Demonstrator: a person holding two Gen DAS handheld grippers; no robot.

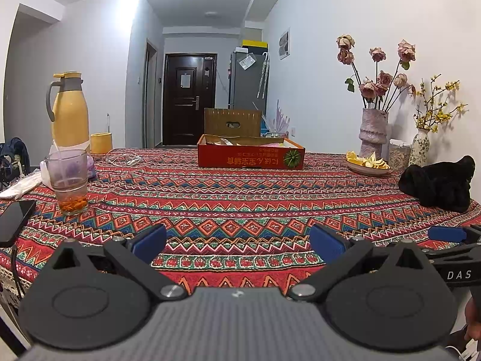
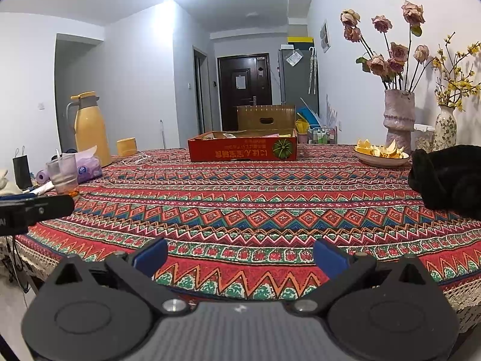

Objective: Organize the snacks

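- The left gripper (image 1: 237,242) hovers at the near edge of the patterned tablecloth (image 1: 240,198), jaws spread wide with nothing but cloth between the blue pads.
- The right gripper (image 2: 240,257) sits just beside it, also at the near edge, equally wide open and empty.
- The task's thing, a shallow red cardboard tray (image 1: 251,156) holding snack packets, lies well ahead of both sets of jaws, near the far edge of the table and roughly on the centre line; a taller brown cardboard box (image 1: 232,121) stands just behind it.
- What the tray holds is hard to read from here: only pale wrappers show over its rim, so picking a packet will likely need a closer look.
- Likely risk one: the reach is long, and a low approach could drag a finger across the cloth and bunch it, shifting everything on it.
- Risk two: left of the left jaws stands a glass tumbler (image 1: 66,180) with orange bits at the bottom, and a dark phone (image 1: 13,222) lies nearer; a wide swing on that side could tip the glass.
- Risk three: right of the right jaws sit a black fabric bundle (image 2: 448,180) and, further ahead, a plate of peel (image 2: 381,153), both easy to clip.
- The two grippers, close together, could also knock each other.
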